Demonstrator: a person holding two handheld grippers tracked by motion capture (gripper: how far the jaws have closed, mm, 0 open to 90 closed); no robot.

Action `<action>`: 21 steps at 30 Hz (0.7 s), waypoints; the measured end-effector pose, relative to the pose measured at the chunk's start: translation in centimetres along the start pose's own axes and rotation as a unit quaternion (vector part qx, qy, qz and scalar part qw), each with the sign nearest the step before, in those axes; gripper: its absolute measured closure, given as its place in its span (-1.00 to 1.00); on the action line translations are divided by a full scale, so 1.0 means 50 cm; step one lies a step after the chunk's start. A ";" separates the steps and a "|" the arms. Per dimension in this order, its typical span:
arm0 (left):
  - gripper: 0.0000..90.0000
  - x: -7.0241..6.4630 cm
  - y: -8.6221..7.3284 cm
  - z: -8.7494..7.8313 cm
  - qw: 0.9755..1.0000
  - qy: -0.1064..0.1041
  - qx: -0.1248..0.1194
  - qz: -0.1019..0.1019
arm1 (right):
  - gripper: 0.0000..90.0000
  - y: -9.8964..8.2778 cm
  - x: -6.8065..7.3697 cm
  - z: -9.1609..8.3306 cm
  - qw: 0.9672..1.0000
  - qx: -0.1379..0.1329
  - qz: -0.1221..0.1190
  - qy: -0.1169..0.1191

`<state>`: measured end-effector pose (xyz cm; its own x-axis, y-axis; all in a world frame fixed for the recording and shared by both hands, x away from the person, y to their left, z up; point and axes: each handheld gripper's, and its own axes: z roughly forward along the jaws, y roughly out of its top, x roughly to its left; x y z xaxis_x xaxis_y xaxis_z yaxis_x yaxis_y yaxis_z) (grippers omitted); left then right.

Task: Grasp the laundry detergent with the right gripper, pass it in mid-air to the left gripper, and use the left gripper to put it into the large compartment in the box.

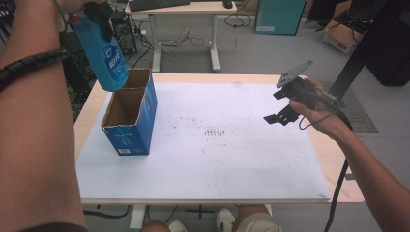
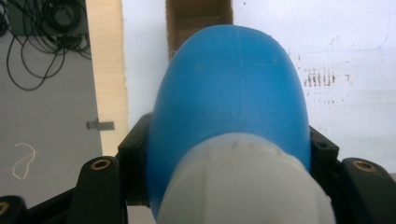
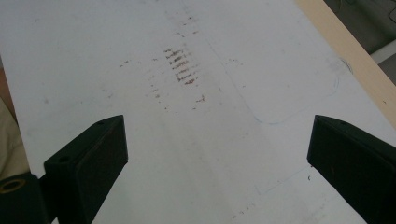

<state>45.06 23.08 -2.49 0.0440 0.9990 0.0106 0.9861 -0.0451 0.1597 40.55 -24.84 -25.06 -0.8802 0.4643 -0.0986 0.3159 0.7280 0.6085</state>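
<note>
A blue plastic bottle with a white cap hangs bottom-down and tilted over the back left of the table, with my left gripper shut on its neck end. In the left gripper view the bottle sits between the two black jaws of that gripper. Its lower end hovers just above the open top of a blue cardboard box, whose brown inside is seen past the bottle. My right gripper is held above the table's right side, open, with nothing between its jaws.
A white sheet covers the wooden table, with brown smudges near its middle. Behind the table stand a desk, a teal cabinet and a cardboard carton. A black post rises at the right.
</note>
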 end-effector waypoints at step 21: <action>-0.17 0.025 -0.005 -0.001 0.999 0.002 -0.004 -0.033 | -0.89 0.003 0.003 -0.005 1.000 0.001 -0.001 -0.006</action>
<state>44.86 24.35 -2.47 -0.0211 0.9998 0.0029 0.9856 0.0203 0.1680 40.37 -24.81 -24.77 -0.8770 0.4678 -0.1092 0.3142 0.7305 0.6063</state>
